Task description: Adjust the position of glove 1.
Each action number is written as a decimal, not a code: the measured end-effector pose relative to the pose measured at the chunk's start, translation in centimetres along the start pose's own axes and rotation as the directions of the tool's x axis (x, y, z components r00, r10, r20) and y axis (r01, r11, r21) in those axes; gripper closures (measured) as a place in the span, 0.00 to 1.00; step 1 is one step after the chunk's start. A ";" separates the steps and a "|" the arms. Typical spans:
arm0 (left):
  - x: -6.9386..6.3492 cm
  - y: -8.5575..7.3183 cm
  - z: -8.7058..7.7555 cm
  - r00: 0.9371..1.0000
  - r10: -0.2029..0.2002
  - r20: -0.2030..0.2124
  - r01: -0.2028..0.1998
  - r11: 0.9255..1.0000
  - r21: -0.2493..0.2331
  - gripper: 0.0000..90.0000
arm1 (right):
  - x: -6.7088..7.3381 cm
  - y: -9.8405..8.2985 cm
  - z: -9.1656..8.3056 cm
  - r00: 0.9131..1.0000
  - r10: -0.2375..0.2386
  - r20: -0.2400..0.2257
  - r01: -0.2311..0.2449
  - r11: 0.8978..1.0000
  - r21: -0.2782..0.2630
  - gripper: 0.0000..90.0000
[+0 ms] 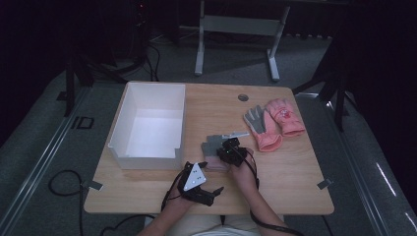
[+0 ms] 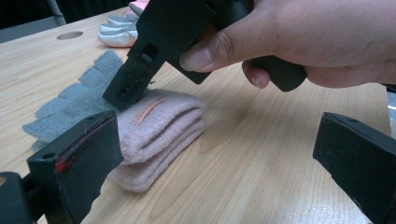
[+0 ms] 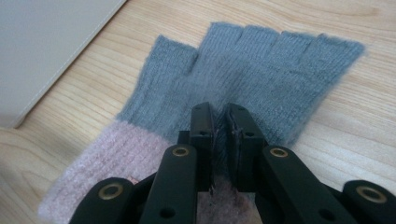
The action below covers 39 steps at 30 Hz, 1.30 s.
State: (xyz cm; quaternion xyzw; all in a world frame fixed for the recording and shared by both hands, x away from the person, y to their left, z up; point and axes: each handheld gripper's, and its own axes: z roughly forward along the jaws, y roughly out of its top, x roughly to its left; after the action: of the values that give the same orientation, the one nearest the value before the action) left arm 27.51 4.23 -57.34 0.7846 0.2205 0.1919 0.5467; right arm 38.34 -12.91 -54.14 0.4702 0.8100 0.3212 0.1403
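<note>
i count one grey fingerless glove [image 3: 252, 65] with a pink ribbed cuff [image 2: 159, 128], lying flat on the desk [image 1: 295, 182] near the middle of its near half, just beside the front right corner of the white box [image 1: 147, 123]. from the left gripper view the cuff looks stacked in layers, so i can't rule out a second glove folded beneath it. my right gripper [image 3: 219, 126] points down onto the glove where grey meets pink; its jaws stand nearly together with only a narrow slit between them, pressed into the knit, and i can't make out whether any fabric is pinched in that slit. my left gripper [image 2: 210, 158] sits near the desk's front edge, just left of the cuff, jaws wide apart with nothing between them, one jaw close against the cuff.

further out i count two pink padded gloves [image 1: 278, 123] toward the desk's right edge, one palm up showing grey, overlapping each other. one white box occupies the left half. one round hole [image 1: 243, 97] sits near the far edge. in the high view my right hand [image 1: 241, 164] covers much of the cuff.
</note>
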 end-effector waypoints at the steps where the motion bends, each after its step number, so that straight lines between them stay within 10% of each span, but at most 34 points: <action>1: -0.1 0.0 0.0 1.000 0.006 -0.001 -0.006 1.000 -0.005 0.01 | 0.0 0.0 0.0 1.000 -0.008 0.001 0.008 1.000 0.001 0.90; 13: 0.0 2.4 -0.3 0.997 0.079 -0.004 -0.079 0.996 -0.051 0.01 | -2.6 0.9 -2.7 0.999 -0.017 -0.047 0.014 0.998 -0.054 0.67; 17: 1.0 4.0 0.7 0.997 0.066 0.038 -0.067 0.997 0.042 0.01 | -4.6 2.1 -3.7 0.998 -0.009 -0.068 0.003 0.997 -0.083 0.64; 21: 1.3 4.7 1.7 0.996 0.061 0.061 -0.071 0.982 0.175 0.07 | -5.5 2.8 -3.7 0.997 0.006 -0.080 -0.012 0.996 -0.084 0.63; 25: 1.3 4.8 3.1 0.979 0.188 0.074 -0.201 0.940 0.276 0.08 | -6.4 3.7 -2.3 0.994 0.054 -0.095 -0.060 0.996 -0.059 0.61; 30: 1.2 5.0 4.4 0.958 0.273 0.082 -0.285 0.905 0.317 0.12 | -6.7 4.2 -0.4 0.990 0.100 -0.103 -0.102 0.995 -0.022 0.57; 39: 1.3 3.3 6.2 0.928 0.363 0.088 -0.367 0.841 0.399 0.23 | -6.7 3.7 2.5 0.986 0.138 -0.092 -0.133 0.989 0.059 0.46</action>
State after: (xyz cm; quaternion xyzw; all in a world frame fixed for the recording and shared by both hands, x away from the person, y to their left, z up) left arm 32.37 -0.86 -56.15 0.9095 0.1001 0.2386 0.3253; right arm 45.63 -16.37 -54.12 0.5119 0.7900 0.3308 0.0668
